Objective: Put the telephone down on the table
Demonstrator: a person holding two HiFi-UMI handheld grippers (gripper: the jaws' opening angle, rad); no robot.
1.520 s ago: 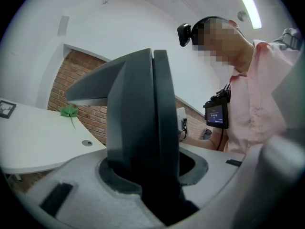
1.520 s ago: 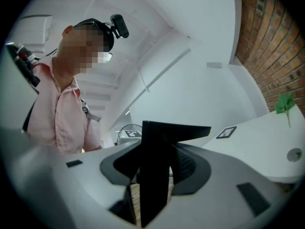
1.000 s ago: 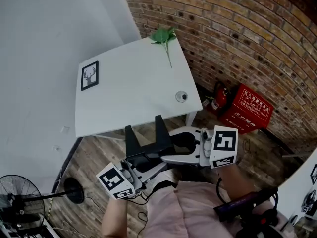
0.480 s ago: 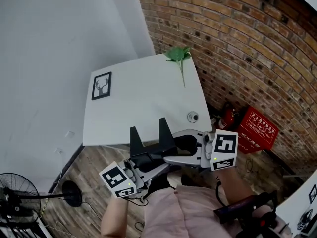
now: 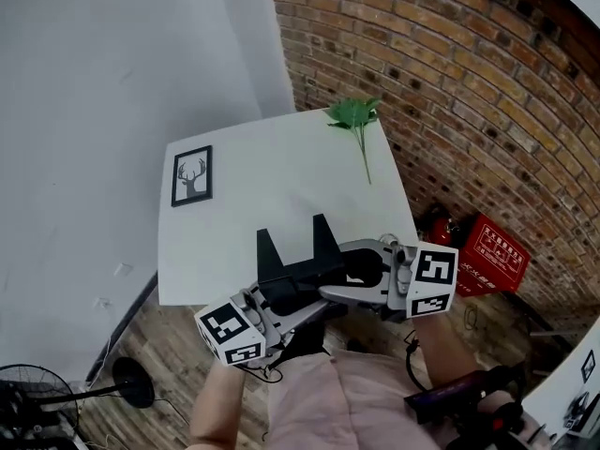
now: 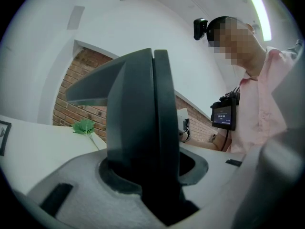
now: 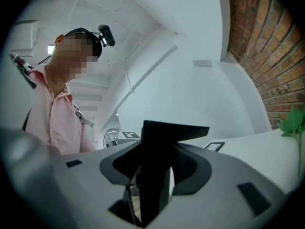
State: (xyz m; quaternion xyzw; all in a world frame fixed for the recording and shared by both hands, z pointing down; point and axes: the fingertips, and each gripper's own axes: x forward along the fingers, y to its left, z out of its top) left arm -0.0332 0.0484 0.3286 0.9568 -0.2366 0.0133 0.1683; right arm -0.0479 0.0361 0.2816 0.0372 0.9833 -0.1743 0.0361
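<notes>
The left gripper [image 6: 157,175] and the right gripper [image 7: 155,168] point toward each other in front of the person's pink shirt [image 5: 347,401]. Each is clamped on one end of the telephone [image 5: 292,277], a black plastic body with two upright prongs. In each gripper view, a dark upright part of the telephone stands in the gap between the grey jaws. The jaws are part-way closed against it.

Telephone position: held between the two grippers, overlapping the near edge of the white rectangular table [image 5: 272,186] in the head view. Contact with the tabletop cannot be determined.

Objects on the table:
- A black-framed picture of a deer head [image 5: 191,176] lies flat at the far left, well apart from the telephone.
- A green leafy sprig with a thin stem [image 5: 354,115] lies at the far right corner, also well apart.

Surroundings:
- A plain white wall [image 5: 112,82] runs along the left side of the table.
- A red brick wall [image 5: 450,82] runs along the right side.
- A red box with white print [image 5: 492,256] sits at the foot of the brick wall, beyond the right gripper.
- A black floor fan [image 5: 28,401] stands on the wooden plank floor [image 5: 178,345] at lower left.
</notes>
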